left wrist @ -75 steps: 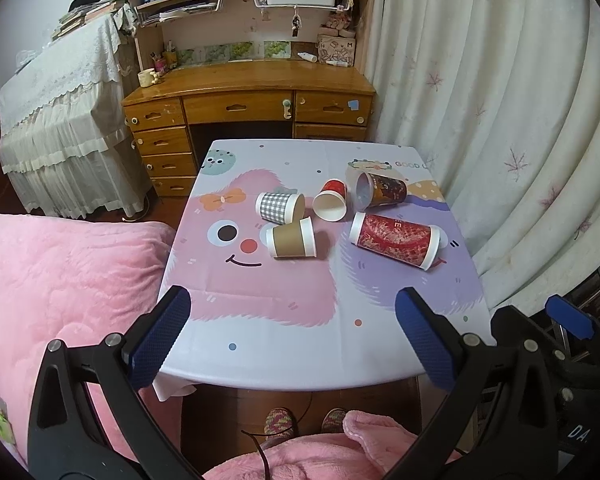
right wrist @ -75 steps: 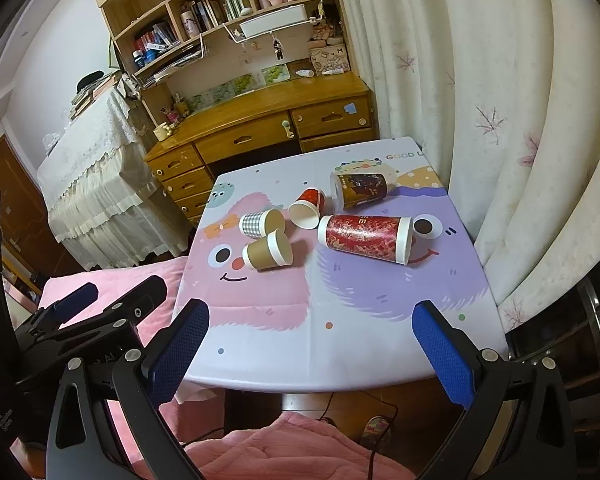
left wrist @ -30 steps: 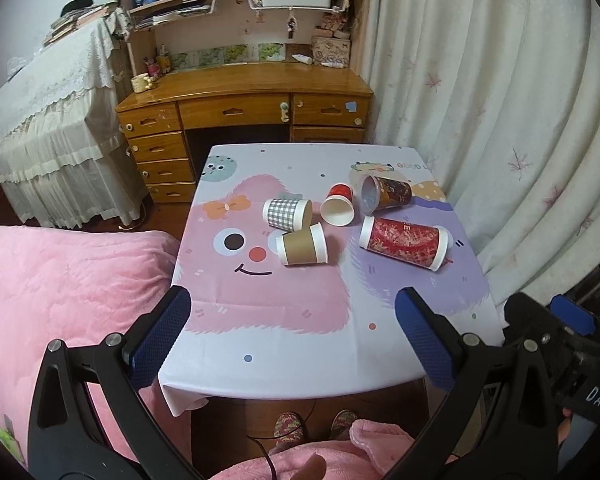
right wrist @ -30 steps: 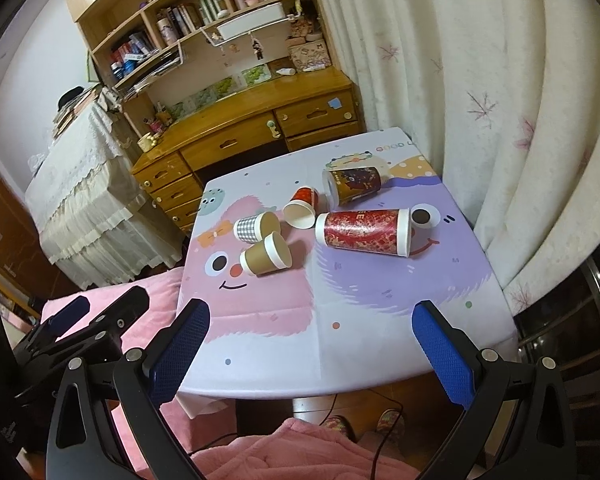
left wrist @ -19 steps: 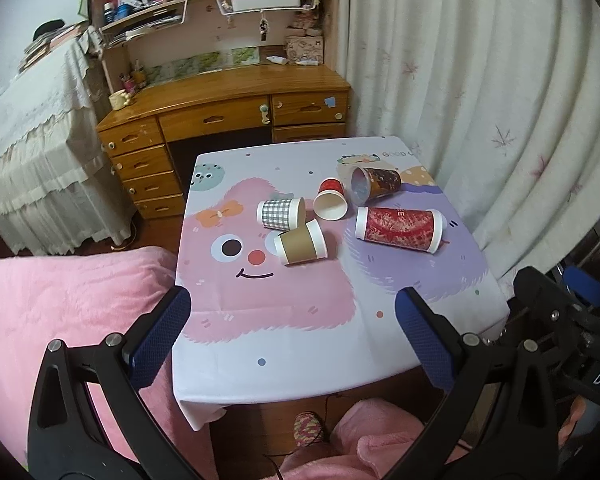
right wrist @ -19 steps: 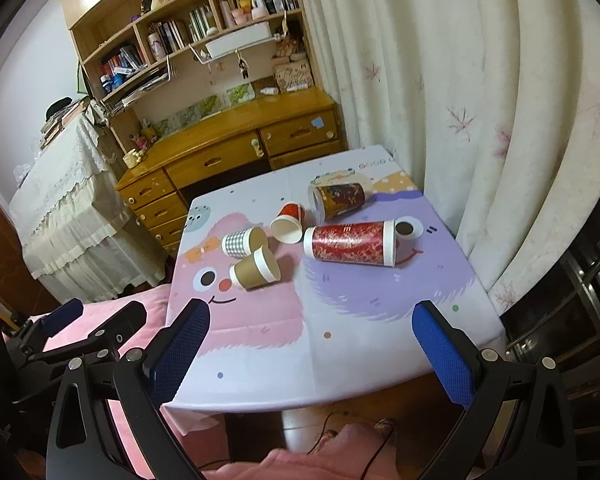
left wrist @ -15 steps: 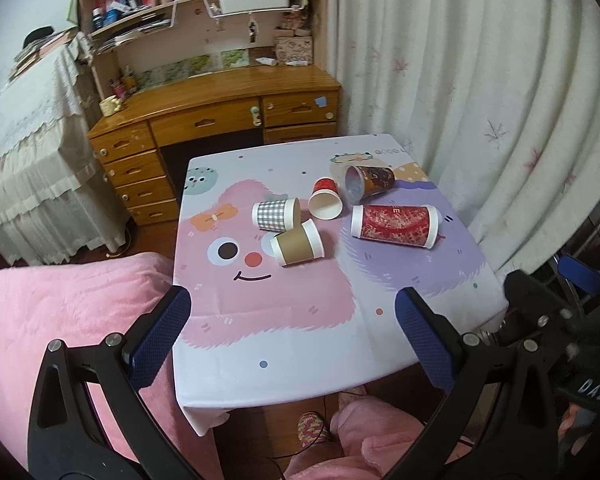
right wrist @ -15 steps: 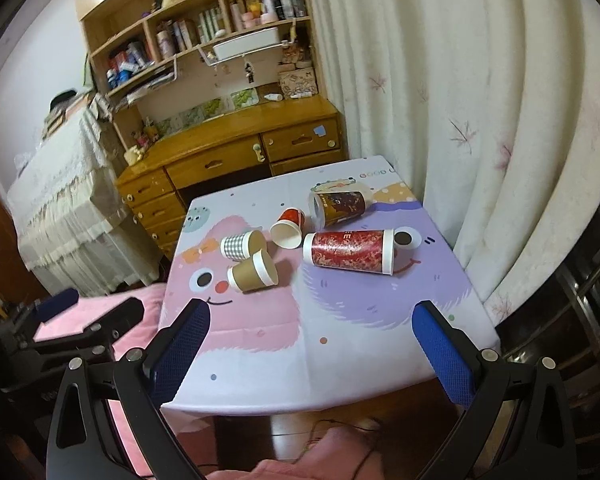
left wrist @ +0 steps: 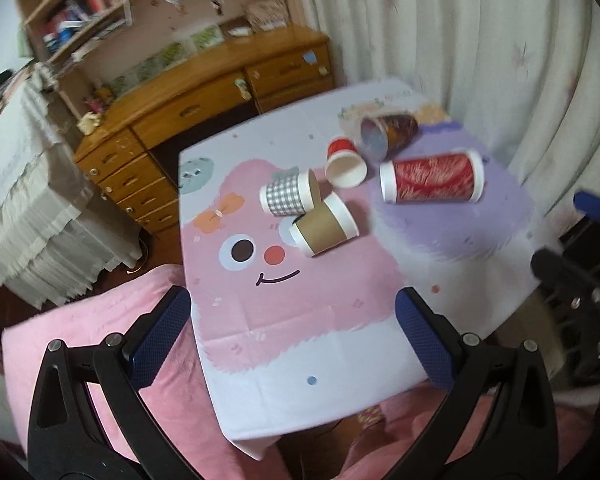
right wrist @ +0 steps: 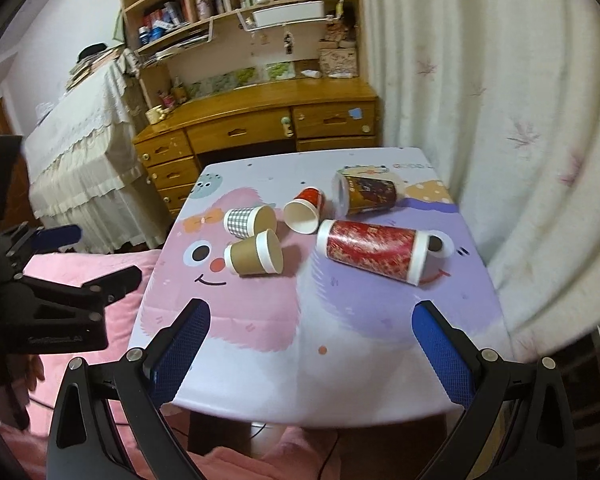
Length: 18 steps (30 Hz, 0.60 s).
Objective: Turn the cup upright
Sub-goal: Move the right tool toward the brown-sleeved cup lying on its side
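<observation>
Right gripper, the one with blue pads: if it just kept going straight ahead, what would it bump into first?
Probably the tablecloth itself: the open right gripper points down at bare cloth, short of the brown cup and the long red cup. Depth is hard to judge.

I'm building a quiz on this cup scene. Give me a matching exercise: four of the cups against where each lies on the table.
Cups:
1. tall red patterned paper cup
2. plain brown paper cup
3. grey checked paper cup
4. dark brown printed paper cup

Places:
A. farthest back, near the curtain
B. just behind the plain brown one
C. on the purple patch, right side
D. beside the cartoon face's eye

Pairs: 1-C, 2-D, 3-B, 4-A
</observation>
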### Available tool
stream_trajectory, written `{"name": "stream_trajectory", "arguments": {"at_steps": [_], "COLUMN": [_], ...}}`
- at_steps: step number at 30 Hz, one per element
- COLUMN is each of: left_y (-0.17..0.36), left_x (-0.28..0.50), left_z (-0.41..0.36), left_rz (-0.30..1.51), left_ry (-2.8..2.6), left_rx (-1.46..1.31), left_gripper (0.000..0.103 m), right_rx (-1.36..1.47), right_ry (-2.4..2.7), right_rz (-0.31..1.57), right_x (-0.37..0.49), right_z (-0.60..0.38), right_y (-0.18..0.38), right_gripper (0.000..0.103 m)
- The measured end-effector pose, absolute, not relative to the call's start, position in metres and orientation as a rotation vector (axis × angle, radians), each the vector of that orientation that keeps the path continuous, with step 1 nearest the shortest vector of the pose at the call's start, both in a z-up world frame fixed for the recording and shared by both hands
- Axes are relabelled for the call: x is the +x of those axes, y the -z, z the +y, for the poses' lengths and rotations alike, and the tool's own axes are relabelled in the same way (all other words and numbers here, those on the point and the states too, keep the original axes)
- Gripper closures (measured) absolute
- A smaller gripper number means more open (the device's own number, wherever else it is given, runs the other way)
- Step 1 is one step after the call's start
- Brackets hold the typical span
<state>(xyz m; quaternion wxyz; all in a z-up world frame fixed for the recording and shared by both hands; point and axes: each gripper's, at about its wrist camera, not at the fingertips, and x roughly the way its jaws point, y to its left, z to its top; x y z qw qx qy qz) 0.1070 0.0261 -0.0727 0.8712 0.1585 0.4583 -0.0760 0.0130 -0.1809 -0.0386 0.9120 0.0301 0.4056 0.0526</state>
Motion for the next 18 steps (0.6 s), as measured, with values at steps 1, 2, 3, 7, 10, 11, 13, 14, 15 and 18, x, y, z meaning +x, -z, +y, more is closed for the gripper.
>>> {"name": "stream_trajectory", "arguments": {"at_steps": [1, 2, 3, 7, 10, 11, 13, 14, 15, 18], "left_y": [0.082, 0.091, 0.097, 0.132, 0.16, 0.167, 0.19, 0.199, 0.213, 0.242], "left_x": [0.121, 0.134, 0.143, 0.193, 0.229, 0.238, 0.26, 0.267, 0.275, 0.291], "left_z": [0.024, 0.022, 0.019, 0.009, -0.001, -0.004, -0.012, -0.016, -0.021, -0.033], "left_rz": [0.988, 1.019, 1.034, 1.103, 1.143, 1.155, 1.204, 1.222, 1.249, 1.29], "left_ry": [0.176, 0.194, 0.205, 0.277, 0.331, 0.347, 0.407, 0.43, 0.46, 0.52], "left_rx": [0.344, 0.354, 0.36, 0.426, 0.486, 0.5, 0.543, 0.565, 0.604, 0.679], "left_gripper": [0.001, 0.001, 0.001, 0.001, 0.001, 0.001, 0.001, 0.001, 0.001, 0.001], "right_rx": [0.055, 0.047, 0.037, -0.04, -0.11, -0.126, -0.142, -0.149, -0.154, -0.161], "right_ry": [-0.118, -0.132, -0.154, -0.194, -0.228, -0.247, -0.254, -0.257, -0.269, -0.283], "right_rz": [0.841, 0.844, 0.844, 0.855, 0.894, 0.913, 0.94, 0.957, 0.98, 1.033], "right_x": [0.025, 0.037, 0.05, 0.105, 0.14, 0.153, 0.17, 0.179, 0.19, 0.211], "right_z": [-0.185, -0.187, -0.188, -0.194, -0.192, -0.192, -0.187, -0.185, -0.186, -0.181], "right_y": [0.044, 0.05, 0.057, 0.086, 0.113, 0.124, 0.143, 0.154, 0.165, 0.193], "right_gripper": [0.0, 0.0, 0.0, 0.0, 0.0, 0.0, 0.0, 0.0, 0.0, 0.0]}}
